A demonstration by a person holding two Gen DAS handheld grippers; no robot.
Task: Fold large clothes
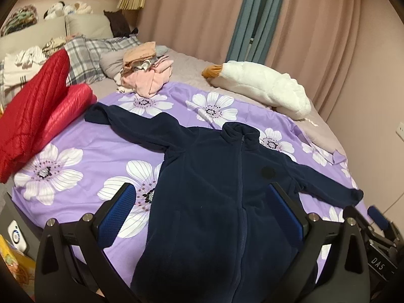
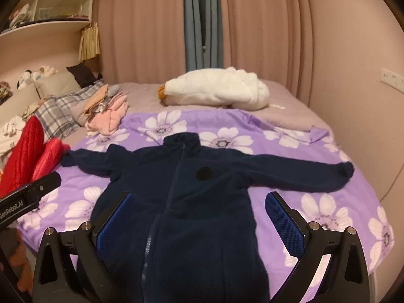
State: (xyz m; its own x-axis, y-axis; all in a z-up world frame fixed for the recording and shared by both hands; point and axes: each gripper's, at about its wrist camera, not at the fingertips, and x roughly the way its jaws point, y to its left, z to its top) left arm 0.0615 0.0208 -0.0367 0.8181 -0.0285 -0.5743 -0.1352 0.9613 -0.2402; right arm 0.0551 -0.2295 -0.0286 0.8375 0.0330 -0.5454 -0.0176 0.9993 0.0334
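Note:
A navy fleece jacket lies flat and face up on a purple flowered sheet, zipped, collar away from me, both sleeves spread out to the sides. My left gripper hovers open above the jacket's lower body, blue pads wide apart, nothing between them. My right gripper hangs open over the jacket's lower half in the same way. The hem is hidden below both views. In the right wrist view the left gripper's body shows at the left edge.
A red quilted jacket lies at the left beside the sleeve end. A pile of folded clothes and a white plush goose sit beyond the sheet. Plaid pillows lie at the headboard; curtains behind.

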